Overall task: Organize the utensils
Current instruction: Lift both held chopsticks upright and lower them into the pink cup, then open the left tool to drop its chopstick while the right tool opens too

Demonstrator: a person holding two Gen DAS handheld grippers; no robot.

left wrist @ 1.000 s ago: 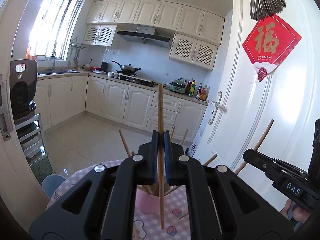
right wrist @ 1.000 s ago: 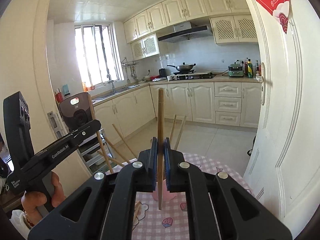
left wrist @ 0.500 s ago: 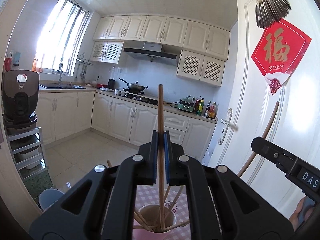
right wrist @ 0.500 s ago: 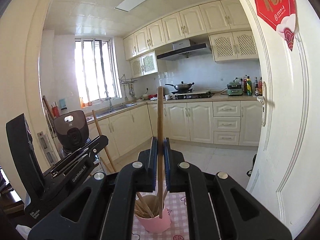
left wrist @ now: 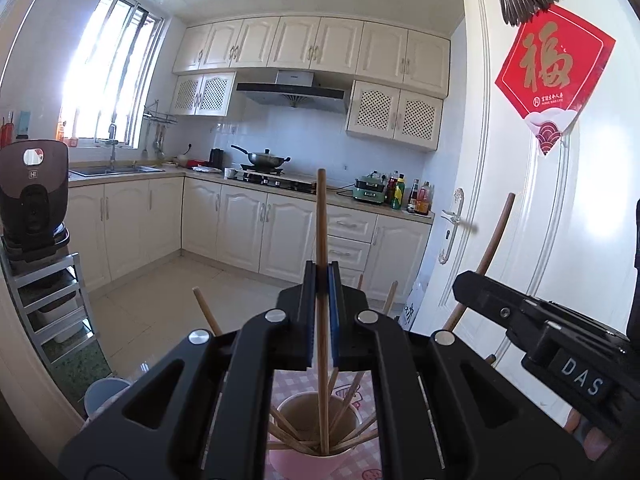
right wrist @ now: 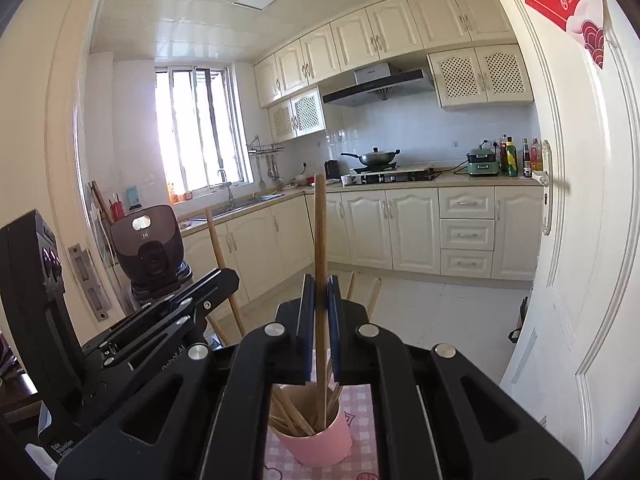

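L gripper (left wrist: 321,312) clamped on an upright chopstick (left wrist: 321,264), lower tip inside the pink cup (left wrist: 304,460) w/ other sticks leaning in it. R gripper (right wrist: 320,316) likewise pinches its own chopstick (right wrist: 320,240), tip down in the same cup (right wrist: 324,444). Cup sits on checked cloth (right wrist: 360,412), near, just below both grippers; kitchen cabinets far behind.
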